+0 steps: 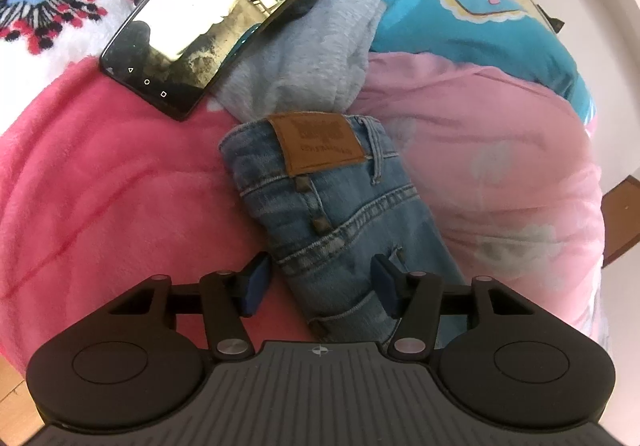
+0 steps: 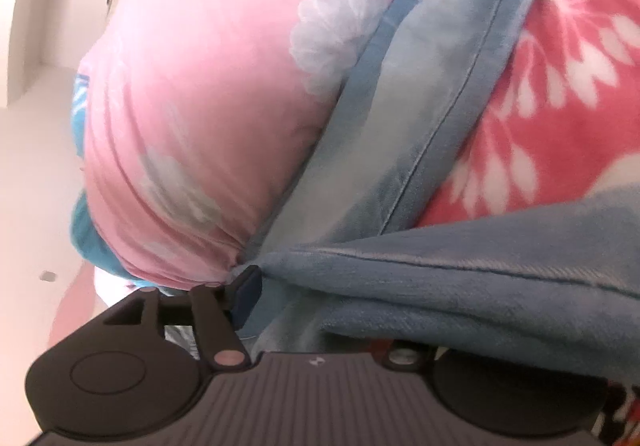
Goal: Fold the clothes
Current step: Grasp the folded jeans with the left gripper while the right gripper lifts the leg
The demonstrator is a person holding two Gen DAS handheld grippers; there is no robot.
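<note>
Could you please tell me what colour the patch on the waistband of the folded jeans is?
Brown, leather-like patch; clearest in the left wrist view.

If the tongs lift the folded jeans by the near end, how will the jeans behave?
The folded jeans look thick and layered, so they will probably sag less than thin cloth, yet the far end may droop or unfold. Denim seems fairly heavy for its size. The left tongs straddle the bundle, so a firm squeeze probably holds it without slipping.
</note>
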